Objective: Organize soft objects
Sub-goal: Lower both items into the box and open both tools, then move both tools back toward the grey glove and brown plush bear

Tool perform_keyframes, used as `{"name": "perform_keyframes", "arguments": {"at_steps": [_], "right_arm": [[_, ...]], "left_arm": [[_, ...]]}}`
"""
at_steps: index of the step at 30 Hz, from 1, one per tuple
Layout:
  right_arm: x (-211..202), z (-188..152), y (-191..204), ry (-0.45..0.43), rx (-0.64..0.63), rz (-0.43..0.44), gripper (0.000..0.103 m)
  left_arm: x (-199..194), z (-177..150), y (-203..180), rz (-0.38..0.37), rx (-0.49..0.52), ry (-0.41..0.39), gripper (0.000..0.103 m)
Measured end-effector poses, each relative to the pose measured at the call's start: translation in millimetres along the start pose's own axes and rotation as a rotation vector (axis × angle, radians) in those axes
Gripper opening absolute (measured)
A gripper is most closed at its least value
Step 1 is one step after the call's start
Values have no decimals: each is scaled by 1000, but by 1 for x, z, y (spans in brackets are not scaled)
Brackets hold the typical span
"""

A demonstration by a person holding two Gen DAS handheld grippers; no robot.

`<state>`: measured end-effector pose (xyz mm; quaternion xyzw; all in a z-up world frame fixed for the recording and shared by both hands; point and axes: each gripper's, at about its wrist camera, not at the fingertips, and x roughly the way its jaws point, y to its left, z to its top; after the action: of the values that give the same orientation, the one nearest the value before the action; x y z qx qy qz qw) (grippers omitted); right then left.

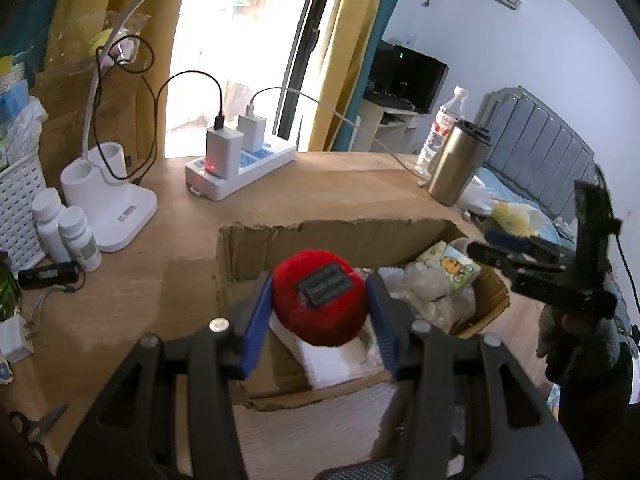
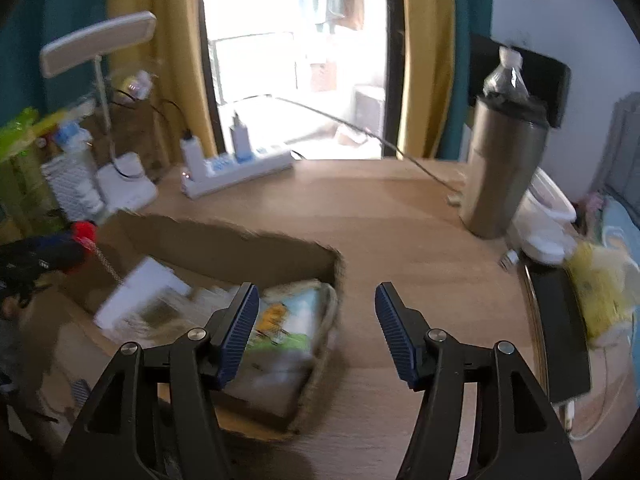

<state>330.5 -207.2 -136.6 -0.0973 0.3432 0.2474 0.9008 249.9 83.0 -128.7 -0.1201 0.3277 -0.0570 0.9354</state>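
Over the cardboard box [image 1: 332,236], in the left wrist view, the left gripper [image 1: 320,308] clamps a red plush toy [image 1: 320,300] between its blue pads, holding it above the box's open top. Inside lie one white foam pad [image 1: 340,360], one crumpled clear bag [image 1: 424,288] and one cartoon-printed tissue pack [image 1: 456,268]. On the desk [image 1: 320,188] stand two white pill bottles [image 1: 66,236], one power strip [image 1: 240,168] carrying two chargers, one steel tumbler [image 1: 458,164] and one water bottle [image 1: 444,128].

From the right wrist view, which is blurred, the right gripper [image 2: 316,336] hangs with jaws spread and nothing between them, straddling the box's right wall. A yellow plush [image 2: 600,292], probably a soft toy, lies at the desk's far right edge, well apart from the box.

If released off-centre, the round toy could roll off the foam pad or over the torn low wall. The right gripper could knock the tumbler in reaching for the yellow plush.
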Motion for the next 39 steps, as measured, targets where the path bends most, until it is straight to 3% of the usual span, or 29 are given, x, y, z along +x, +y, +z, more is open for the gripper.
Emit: {"name": "perform_keyframes", "arguments": {"at_steps": [5,19,22,26,39], "right_arm": [[24,-13,-1,83,9,1,64],[16,-13,-5,53,21,14,64],[12,-13,-4,43,22,12,64],[5,-15,-2,33,22,14,64],[-31,-20,9,-6,6,3,64]], "left_arm": [[2,0,2,13,-1,6,48],[20,5,8,80,-3,39,49],[23,6,11,105,-19,60,54],[15,5,11,113,-17,46,70],[-20,-6,1,95,-16,-6,71]]}}
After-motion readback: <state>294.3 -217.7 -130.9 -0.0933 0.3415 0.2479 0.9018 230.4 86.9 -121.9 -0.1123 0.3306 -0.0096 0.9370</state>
